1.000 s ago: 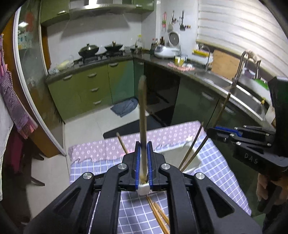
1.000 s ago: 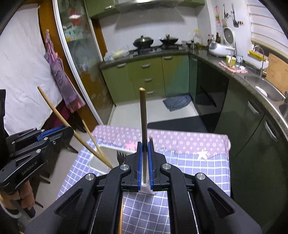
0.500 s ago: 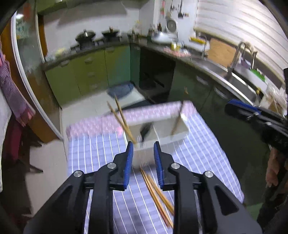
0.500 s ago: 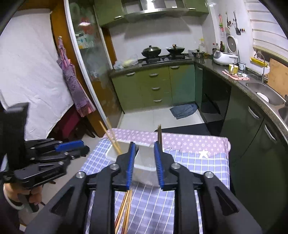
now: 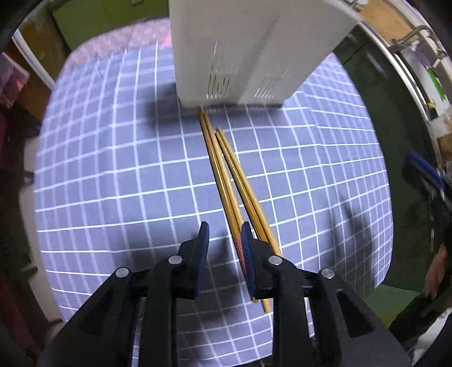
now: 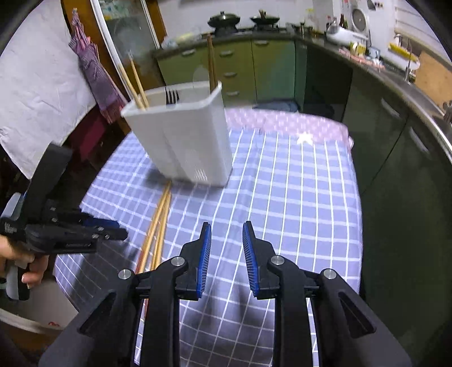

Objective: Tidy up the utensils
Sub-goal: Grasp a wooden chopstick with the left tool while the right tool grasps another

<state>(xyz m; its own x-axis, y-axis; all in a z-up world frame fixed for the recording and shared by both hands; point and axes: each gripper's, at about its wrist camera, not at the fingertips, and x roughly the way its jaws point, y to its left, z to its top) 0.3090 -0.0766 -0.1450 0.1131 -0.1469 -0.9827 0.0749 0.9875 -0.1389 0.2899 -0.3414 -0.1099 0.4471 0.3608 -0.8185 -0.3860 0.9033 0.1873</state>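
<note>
Several wooden chopsticks [image 5: 226, 180] lie on the blue checked tablecloth [image 5: 113, 169], running from the white utensil holder [image 5: 248, 48] toward me. My left gripper [image 5: 224, 240] is open and empty, low over their near ends, its right finger beside them. In the right wrist view the holder [image 6: 183, 141] stands upright with chopsticks [image 6: 135, 82], a fork [image 6: 171, 94] and another stick [image 6: 210, 62] in it. My right gripper [image 6: 226, 240] is open and empty above the cloth, right of the loose chopsticks [image 6: 158, 225]. The left gripper [image 6: 70, 231] shows at the left there.
The table's edges drop off left and right. Green kitchen cabinets [image 6: 240, 65], a stove with pots [image 6: 226, 19] and a counter with a sink [image 6: 409, 70] lie beyond. A white sheet [image 6: 36, 93] hangs at the left. The right gripper [image 5: 423, 175] shows at the right edge.
Both grippers let go of the chopsticks they held upright, opened, and dropped down toward the table. The left one now points down at the loose chopsticks.
</note>
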